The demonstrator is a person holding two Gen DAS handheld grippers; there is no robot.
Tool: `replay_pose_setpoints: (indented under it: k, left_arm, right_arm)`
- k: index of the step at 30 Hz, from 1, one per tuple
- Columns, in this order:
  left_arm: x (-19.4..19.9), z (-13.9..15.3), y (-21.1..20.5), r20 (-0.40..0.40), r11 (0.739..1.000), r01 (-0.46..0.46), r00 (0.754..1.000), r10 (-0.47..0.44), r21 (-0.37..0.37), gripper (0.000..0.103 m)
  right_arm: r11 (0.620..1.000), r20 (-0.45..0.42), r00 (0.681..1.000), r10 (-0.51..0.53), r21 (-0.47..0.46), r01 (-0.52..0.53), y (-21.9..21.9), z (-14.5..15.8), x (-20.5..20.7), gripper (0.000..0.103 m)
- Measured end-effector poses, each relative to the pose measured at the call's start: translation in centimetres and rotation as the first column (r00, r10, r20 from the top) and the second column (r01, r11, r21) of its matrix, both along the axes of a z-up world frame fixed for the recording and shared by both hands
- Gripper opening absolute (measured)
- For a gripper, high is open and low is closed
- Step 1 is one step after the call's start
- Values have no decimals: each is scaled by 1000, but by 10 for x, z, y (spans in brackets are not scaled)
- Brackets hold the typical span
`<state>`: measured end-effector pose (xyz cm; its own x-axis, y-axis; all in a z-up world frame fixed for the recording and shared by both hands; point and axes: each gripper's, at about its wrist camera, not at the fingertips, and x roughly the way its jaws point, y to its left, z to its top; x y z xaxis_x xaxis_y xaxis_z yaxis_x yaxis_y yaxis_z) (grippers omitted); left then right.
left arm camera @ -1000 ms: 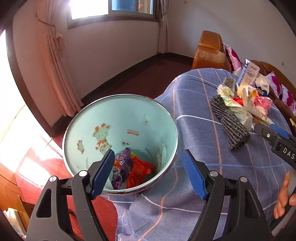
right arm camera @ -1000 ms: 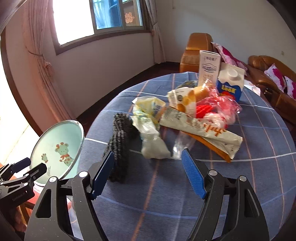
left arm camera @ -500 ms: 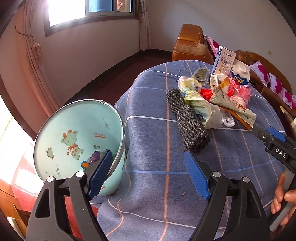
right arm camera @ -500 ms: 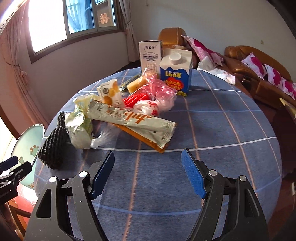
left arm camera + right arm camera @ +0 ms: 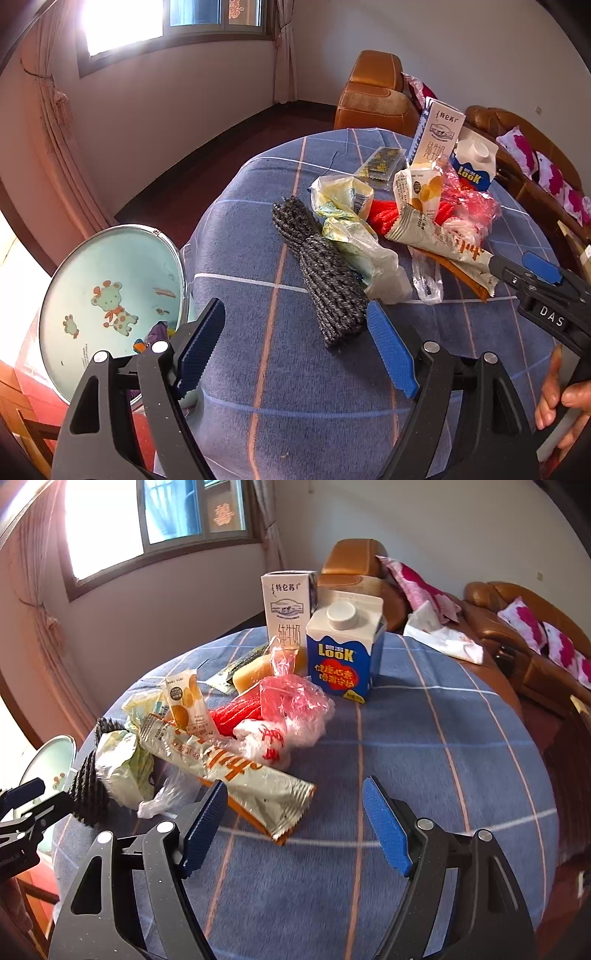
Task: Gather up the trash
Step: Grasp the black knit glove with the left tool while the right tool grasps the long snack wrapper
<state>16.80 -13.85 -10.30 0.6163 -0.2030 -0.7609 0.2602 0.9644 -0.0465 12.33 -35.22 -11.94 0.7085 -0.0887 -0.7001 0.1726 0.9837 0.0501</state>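
Left gripper [image 5: 295, 350]: we are holding it over the near left part of the table, fingers spread wide with nothing between them.
Right gripper [image 5: 291, 827]: we are hovering it over the near middle of the table, blue pads standing apart, empty; the bare cloth is showing between them.
Trash pile: it is lying on the round table [image 5: 424, 760], left of centre. We are seeing a long snack wrapper [image 5: 236, 771] nearest the right gripper, a crumpled red plastic bag [image 5: 291, 705] behind it, and a yellowish plastic bag [image 5: 351, 229] to the left.
Dark knitted bundle [image 5: 325, 273]: it is lying at the pile's left edge, its near end just ahead of the left gripper's right pad.
Cartons: a blue "Look" carton [image 5: 347, 653] and a white milk box [image 5: 286, 605] are standing upright at the far side of the pile, touching each other.
Bin [image 5: 110, 295]: the pale green pail with cartoon animals is sitting just off the table's left edge, some coloured wrappers showing inside.
Hand [image 5: 561, 391]: we are gripping the right tool's handle at the far right of the left view.
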Motion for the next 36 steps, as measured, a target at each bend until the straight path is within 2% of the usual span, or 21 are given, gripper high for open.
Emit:
replay_pose_setpoints:
  k: [3, 8, 10, 16, 19, 24, 29, 33, 36]
  left_arm:
    - [1, -3, 2, -30, 999, -17, 999, 16, -29, 77]
    - [-7, -5, 4, -29, 1000, -7, 1000, 8, 2, 78]
    - [-12, -6, 8, -32, 1000, -4, 999, 5, 16, 78]
    - [-19, -3, 22, -20, 999, -33, 999, 33, 35, 78]
    - [-20, 3, 19, -2, 1000, -23, 1000, 23, 21, 78]
    - [-16, 7, 4, 13, 1000, 3, 1000, -3, -3, 77]
    - [-4, 0, -8, 23, 1000, -6, 1000, 6, -11, 77]
    - [12, -14, -11, -11, 999, -24, 1000, 23, -29, 65]
    - [18, -27, -7, -50, 997, -34, 998, 31, -68, 54]
  right_arm:
    - [998, -30, 997, 67, 4, -67, -1, -6, 12, 75]
    - [990, -90, 986, 139, 33, -136, 0, -20, 27, 74]
    - [987, -106, 982, 157, 60, -151, -1, -24, 30, 54]
    - [982, -99, 977, 188, 37, -185, 8, -23, 19, 27]
    - [980, -69, 979, 193, 49, -190, 12, -17, 3, 19]
    - [984, -12, 986, 164, 79, -162, 8, -6, -23, 14]
    - [986, 49, 993, 110, 123, -115, -1, 8, -46, 13]
    - [994, 78, 995, 64, 79, -70, 0, 13, -54, 13]
    - [994, 77, 996, 53, 89, -59, 2, 12, -55, 13]
